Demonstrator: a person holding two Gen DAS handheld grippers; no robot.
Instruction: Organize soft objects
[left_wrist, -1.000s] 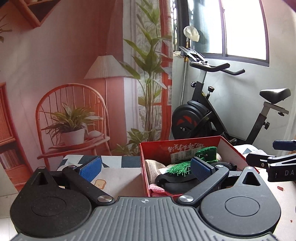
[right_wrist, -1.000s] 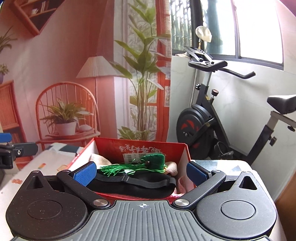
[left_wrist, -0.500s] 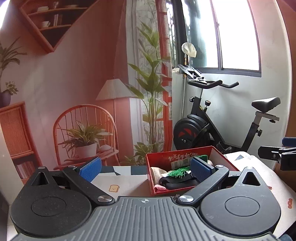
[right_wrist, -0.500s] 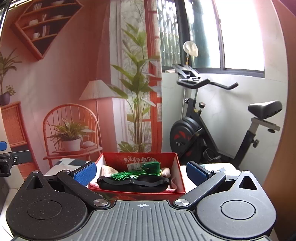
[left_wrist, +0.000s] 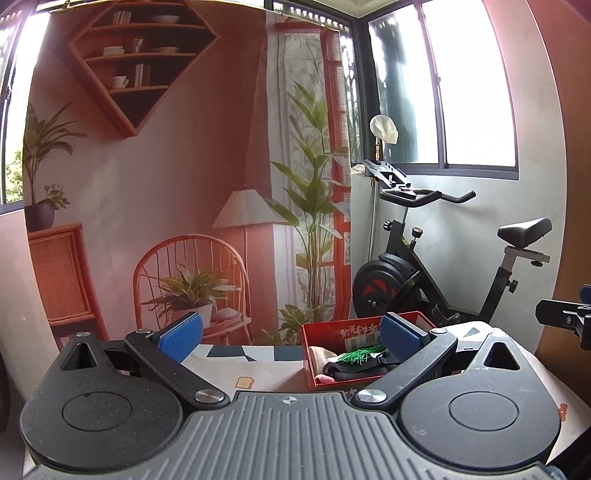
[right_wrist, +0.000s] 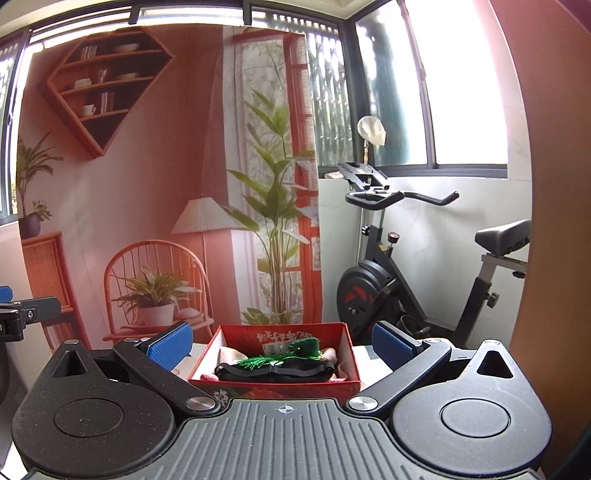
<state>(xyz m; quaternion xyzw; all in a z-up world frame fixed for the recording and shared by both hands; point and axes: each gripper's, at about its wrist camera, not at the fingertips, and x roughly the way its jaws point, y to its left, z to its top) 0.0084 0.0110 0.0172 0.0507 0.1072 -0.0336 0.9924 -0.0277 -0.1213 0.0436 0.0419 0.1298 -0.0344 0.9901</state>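
Note:
A red cardboard box (right_wrist: 328, 334) stands on the patterned tabletop (left_wrist: 243, 363); it also shows in the left wrist view (left_wrist: 332, 332). Inside lie a black padded strap (right_wrist: 275, 373), a green tasselled item (right_wrist: 295, 350) and pale cloths (right_wrist: 231, 354). My left gripper (left_wrist: 290, 338) is open and empty, well back from the box, which sits to its right. My right gripper (right_wrist: 280, 345) is open and empty, held back from the box, which lies straight ahead between its fingers.
An exercise bike (right_wrist: 402, 280) stands behind the table at the right. A backdrop with a printed chair (left_wrist: 188, 266), lamp and plants hangs behind. The other gripper shows at the right edge of the left view (left_wrist: 565, 317) and the left edge of the right view (right_wrist: 22, 314).
Both grippers have drawn back and up from the box, which now looks smaller and farther away. Both stayed open and empty.

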